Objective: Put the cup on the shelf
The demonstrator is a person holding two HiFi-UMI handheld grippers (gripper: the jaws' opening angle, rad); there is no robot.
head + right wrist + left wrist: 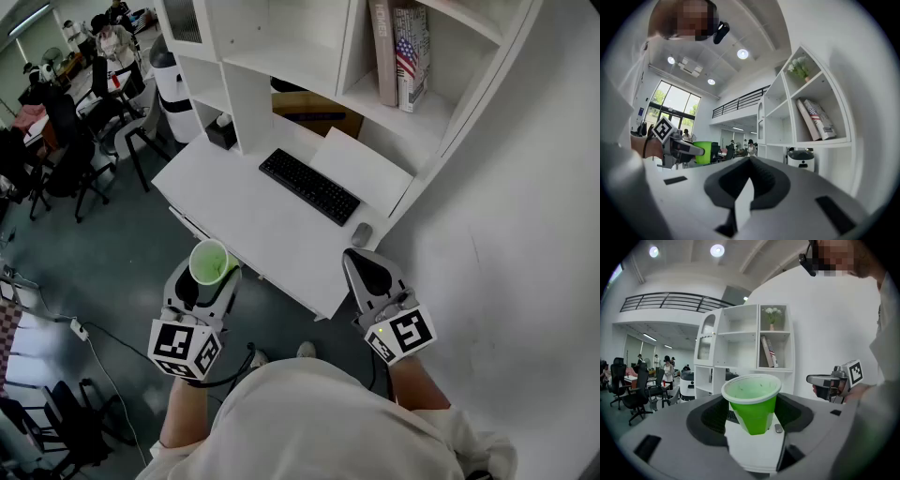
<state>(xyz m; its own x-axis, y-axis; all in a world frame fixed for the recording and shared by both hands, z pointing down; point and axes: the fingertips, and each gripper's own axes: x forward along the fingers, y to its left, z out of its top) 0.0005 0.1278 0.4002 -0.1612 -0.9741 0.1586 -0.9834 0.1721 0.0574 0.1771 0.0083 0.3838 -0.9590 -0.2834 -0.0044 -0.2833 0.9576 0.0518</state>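
A green paper cup (209,262) stands upright between the jaws of my left gripper (208,274), which is shut on it in the air in front of the white desk (234,220). In the left gripper view the cup (752,404) fills the gap between the dark pads (712,418), with the white shelf unit (745,338) behind it. My right gripper (358,261) hovers over the desk's near right corner, jaws together and holding nothing. The shelf unit (309,56) rises at the back of the desk. In the right gripper view the cup (704,152) is at the left.
On the desk lie a black keyboard (308,186), a mouse (361,233) and a small black box (222,131). Books (401,52) lean in a right shelf compartment, with a vase of flowers (772,315) above. Office chairs (66,141) and people are at the far left.
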